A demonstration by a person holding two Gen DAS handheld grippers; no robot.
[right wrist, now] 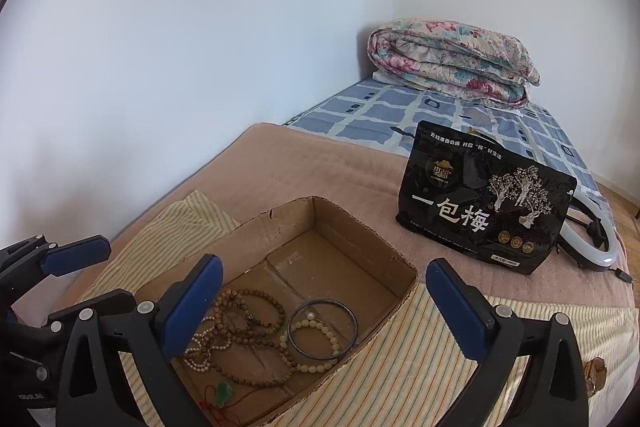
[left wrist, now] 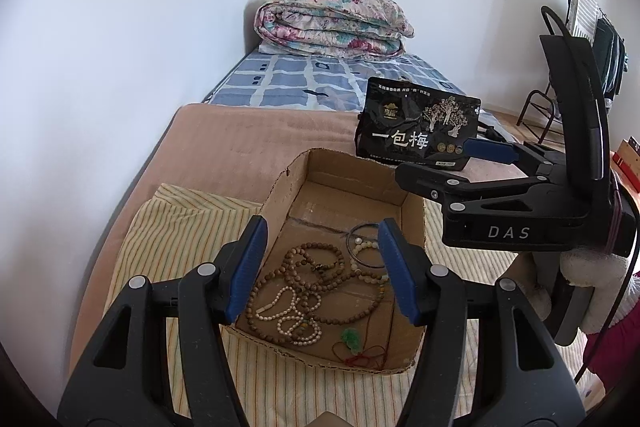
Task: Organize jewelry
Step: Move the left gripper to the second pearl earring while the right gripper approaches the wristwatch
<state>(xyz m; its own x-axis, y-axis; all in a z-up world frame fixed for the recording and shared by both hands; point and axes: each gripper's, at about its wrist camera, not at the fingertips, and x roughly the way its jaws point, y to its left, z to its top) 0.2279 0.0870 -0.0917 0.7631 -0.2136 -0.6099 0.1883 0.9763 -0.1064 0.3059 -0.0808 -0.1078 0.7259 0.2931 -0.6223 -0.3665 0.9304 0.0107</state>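
An open cardboard box (left wrist: pixel 360 183) (right wrist: pixel 360 227) sits on a striped cloth on the bed. In it lie brown bead strands (left wrist: pixel 316 279) (right wrist: pixel 248 311), pale bead bracelets (left wrist: pixel 288 315) (right wrist: pixel 316 325), a dark bangle (right wrist: pixel 320 301) and a green pendant on a red cord (left wrist: pixel 351 339) (right wrist: pixel 223 393). My left gripper (left wrist: pixel 322 269) (right wrist: pixel 80 279) hovers over the beads, open, with nothing between its blue pads. My right gripper (right wrist: pixel 326 307) (left wrist: pixel 452 167) hangs wide open over the box's right side, holding nothing.
A black snack pouch (left wrist: pixel 416 125) (right wrist: pixel 484 203) stands behind the box, with a ring light (right wrist: pixel 592 247) beyond it. A folded floral quilt (left wrist: pixel 332 23) lies at the bed's far end. A white wall runs along the left. A gloved hand (left wrist: pixel 592 267) holds the right gripper.
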